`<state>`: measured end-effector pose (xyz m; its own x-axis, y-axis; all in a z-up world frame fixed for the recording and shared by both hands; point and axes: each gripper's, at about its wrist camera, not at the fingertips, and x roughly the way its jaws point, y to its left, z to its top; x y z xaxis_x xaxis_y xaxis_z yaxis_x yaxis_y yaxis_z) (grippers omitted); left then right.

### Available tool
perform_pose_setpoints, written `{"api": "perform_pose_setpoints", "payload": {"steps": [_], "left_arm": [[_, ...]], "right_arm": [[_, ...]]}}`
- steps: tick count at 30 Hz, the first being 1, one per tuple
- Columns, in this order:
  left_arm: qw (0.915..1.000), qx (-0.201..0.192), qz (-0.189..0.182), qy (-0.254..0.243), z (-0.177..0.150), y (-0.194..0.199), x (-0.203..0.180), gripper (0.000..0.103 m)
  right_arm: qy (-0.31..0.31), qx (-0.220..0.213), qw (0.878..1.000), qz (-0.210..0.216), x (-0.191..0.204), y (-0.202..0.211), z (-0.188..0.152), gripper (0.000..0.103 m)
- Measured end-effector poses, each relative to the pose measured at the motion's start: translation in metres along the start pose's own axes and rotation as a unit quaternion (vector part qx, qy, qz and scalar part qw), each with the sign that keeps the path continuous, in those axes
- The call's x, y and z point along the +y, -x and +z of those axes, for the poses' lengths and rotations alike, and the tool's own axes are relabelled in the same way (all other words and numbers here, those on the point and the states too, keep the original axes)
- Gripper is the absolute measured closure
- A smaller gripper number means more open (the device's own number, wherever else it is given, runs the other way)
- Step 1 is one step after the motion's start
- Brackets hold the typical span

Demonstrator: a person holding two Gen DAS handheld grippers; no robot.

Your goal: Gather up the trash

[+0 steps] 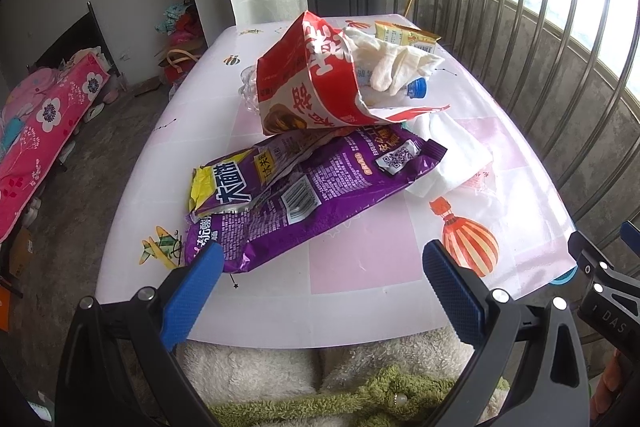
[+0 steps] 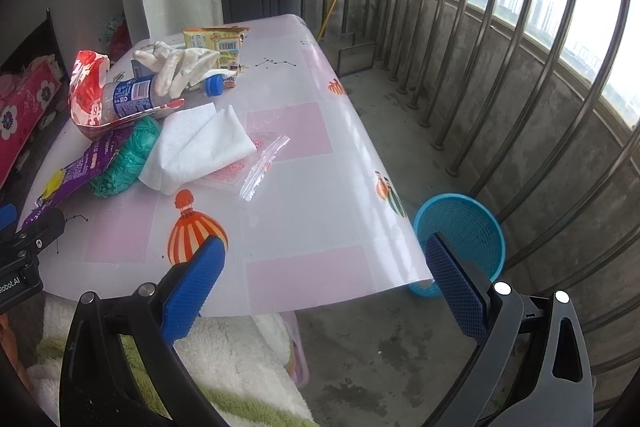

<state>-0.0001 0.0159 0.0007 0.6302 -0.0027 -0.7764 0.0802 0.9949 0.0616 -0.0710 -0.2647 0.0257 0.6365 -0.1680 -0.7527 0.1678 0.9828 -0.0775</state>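
Both grippers are hovering at the near edge of the bench (image 1: 360, 307), fingers spread wide and gripping nothing. Left gripper (image 1: 320, 287): just beyond its left finger (image 1: 192, 291) a purple snack bag (image 1: 320, 187) is lying flat, its near corner almost touching that fingertip. A smaller purple-and-yellow wrapper (image 1: 236, 187) is lying on top of it. Farther ahead, a red-and-white bag (image 1: 308, 79) is sitting on the far end of the purple one, mouth gaping toward the right. A plastic bottle with a blue cap (image 1: 417, 87) is sticking out of that mouth, with a white glove (image 1: 396, 61) draped over it. A yellow packet (image 1: 404, 35) is lying beyond the glove. A white cloth (image 1: 452, 155) is lying ahead of the right finger (image 1: 452, 291), touching the purple bag's right end. Right gripper (image 2: 326, 279): ahead and left of its left finger (image 2: 196, 283) the same pile is showing, with a green mesh bundle (image 2: 128, 159) wedged between purple bag (image 2: 76, 171) and white cloth (image 2: 196, 147). A clear zip bag (image 2: 264, 167) is lying flat, straight ahead between the fingers, just right of the cloth. A blue basket (image 2: 460, 227) is standing on the floor off the bench's corner, right behind the right finger (image 2: 456, 291), partly hidden by it.
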Motion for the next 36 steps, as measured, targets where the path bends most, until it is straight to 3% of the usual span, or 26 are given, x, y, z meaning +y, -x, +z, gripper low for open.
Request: {"api": "perform_pose_setpoints", "payload": {"steps": [9, 14, 16, 19, 23, 30, 33, 36], "left_arm": [[0.9980, -0.049, -0.041, -0.005, 0.007, 0.003, 0.018, 0.005], [0.9875, -0.090, -0.128, 0.019, 0.007, 0.006, 0.041, 0.005], [0.9844, -0.105, -0.140, 0.018, 0.008, 0.007, 0.046, 0.005], [0.9830, -0.128, -0.130, -0.026, 0.011, 0.011, 0.041, 0.005], [0.9767, -0.160, -0.098, -0.105, 0.012, 0.014, 0.032, 0.005], [0.9785, -0.107, -0.096, -0.148, 0.002, -0.018, 0.025, 0.006], [0.9779, -0.097, -0.086, -0.164, -0.004, -0.027, 0.020, 0.011], [0.9762, -0.092, -0.067, -0.185, -0.009, -0.034, 0.014, 0.016]], "right_arm": [[-0.004, -0.046, 0.997, 0.059, 0.009, 0.005, 0.014, 0.008], [0.006, -0.070, 0.993, 0.095, 0.022, 0.005, 0.027, 0.008], [0.010, -0.071, 0.992, 0.106, 0.027, 0.001, 0.032, 0.008], [0.016, -0.065, 0.990, 0.124, 0.032, -0.006, 0.036, 0.009], [0.002, -0.044, 0.990, 0.134, 0.028, -0.018, 0.041, 0.018], [-0.029, 0.006, 0.988, 0.148, 0.020, -0.043, 0.040, 0.036], [-0.050, 0.025, 0.979, 0.196, 0.018, -0.050, 0.040, 0.041], [-0.079, 0.049, 0.962, 0.255, 0.022, -0.063, 0.042, 0.045]]}}
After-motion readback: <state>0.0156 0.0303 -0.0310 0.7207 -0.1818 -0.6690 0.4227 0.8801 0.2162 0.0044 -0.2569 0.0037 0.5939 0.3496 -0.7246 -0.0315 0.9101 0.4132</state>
